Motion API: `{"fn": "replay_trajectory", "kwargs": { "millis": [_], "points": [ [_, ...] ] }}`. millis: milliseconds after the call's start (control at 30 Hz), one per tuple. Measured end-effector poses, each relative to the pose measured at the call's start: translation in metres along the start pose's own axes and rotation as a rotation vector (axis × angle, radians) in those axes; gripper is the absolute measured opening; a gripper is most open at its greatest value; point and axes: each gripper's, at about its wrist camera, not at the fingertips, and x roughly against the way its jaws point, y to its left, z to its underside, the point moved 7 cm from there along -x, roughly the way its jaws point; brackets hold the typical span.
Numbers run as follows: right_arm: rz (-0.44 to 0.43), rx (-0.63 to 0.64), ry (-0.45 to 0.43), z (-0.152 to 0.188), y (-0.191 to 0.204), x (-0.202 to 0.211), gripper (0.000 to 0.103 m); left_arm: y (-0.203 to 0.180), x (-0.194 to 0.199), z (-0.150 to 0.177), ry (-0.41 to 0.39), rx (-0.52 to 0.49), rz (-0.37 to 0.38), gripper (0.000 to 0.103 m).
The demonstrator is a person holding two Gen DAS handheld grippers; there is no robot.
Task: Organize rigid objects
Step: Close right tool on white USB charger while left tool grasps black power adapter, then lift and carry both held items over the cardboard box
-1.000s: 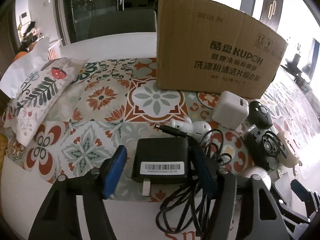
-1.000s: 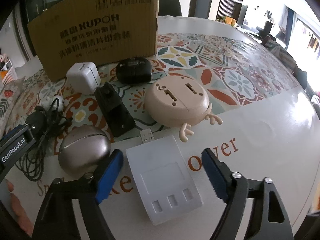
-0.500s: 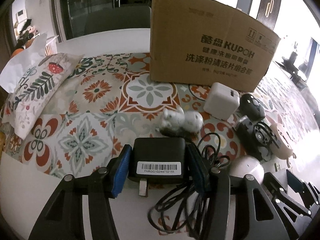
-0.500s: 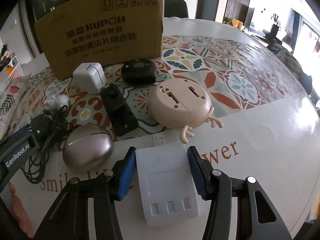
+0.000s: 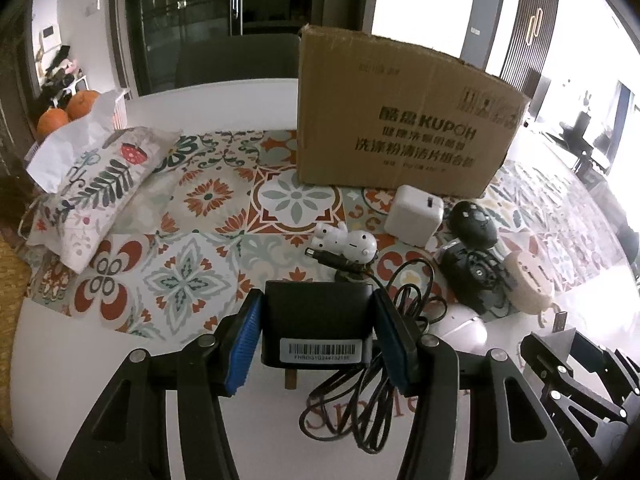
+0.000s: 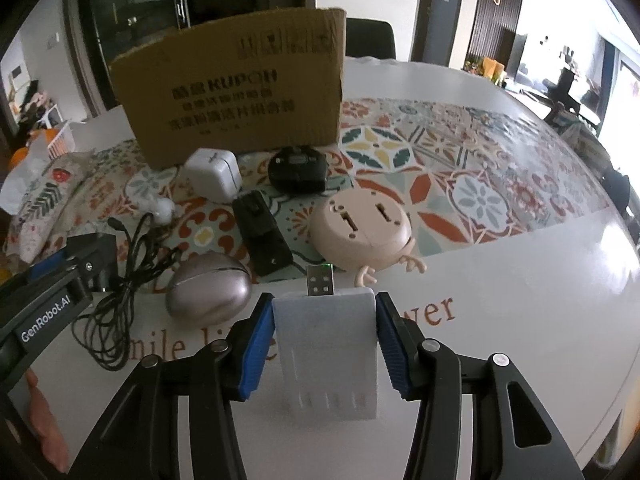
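The left gripper [image 5: 316, 342] holds the black adapter [image 5: 316, 326] between its jaws, and the right gripper's [image 6: 325, 346] jaws are closing on the white charger [image 6: 328, 350], both above the desk [image 6: 500, 280]. To carry them well to the cardboard box [image 6: 236, 92], I think it is better to lift slowly, because the adapter's cable [image 5: 384, 380] hangs loose and can catch the silver egg-shaped case [image 6: 208, 294].

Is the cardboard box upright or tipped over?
Upright: the cardboard box stands on the patterned mat, print reading level. Its top is not visible.
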Motion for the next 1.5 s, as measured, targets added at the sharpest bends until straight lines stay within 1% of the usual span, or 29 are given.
{"fn": "replay_trajectory", "kwargs": {
  "millis": [267,433,567,800,1033,1333,1500],
  "points": [
    [-0.027,0.023,-0.046,-0.008,-0.001,0.027,0.05,-0.005,0.029,-0.01,-0.048,0.002,0.004,0.054],
    [-0.038,0.037,-0.087,-0.019,-0.002,0.045,0.05,-0.007,0.046,-0.02,-0.083,0.002,0.001,0.054],
    [-0.047,0.053,-0.141,-0.034,-0.003,0.06,0.05,-0.009,0.061,-0.031,-0.113,0.011,0.002,0.054],
    [-0.077,0.07,-0.237,-0.065,-0.001,0.087,0.05,-0.01,0.087,-0.057,-0.192,0.017,-0.009,0.054],
    [-0.116,0.088,-0.313,-0.093,0.004,0.107,0.05,-0.013,0.108,-0.083,-0.265,0.022,-0.017,0.054],
    [-0.191,0.104,-0.38,-0.127,0.012,0.122,0.05,-0.014,0.121,-0.111,-0.319,0.018,-0.02,0.054],
    [-0.215,0.108,-0.42,-0.148,0.015,0.129,0.05,-0.015,0.122,-0.131,-0.349,0.013,-0.019,0.054]
  ]
}}
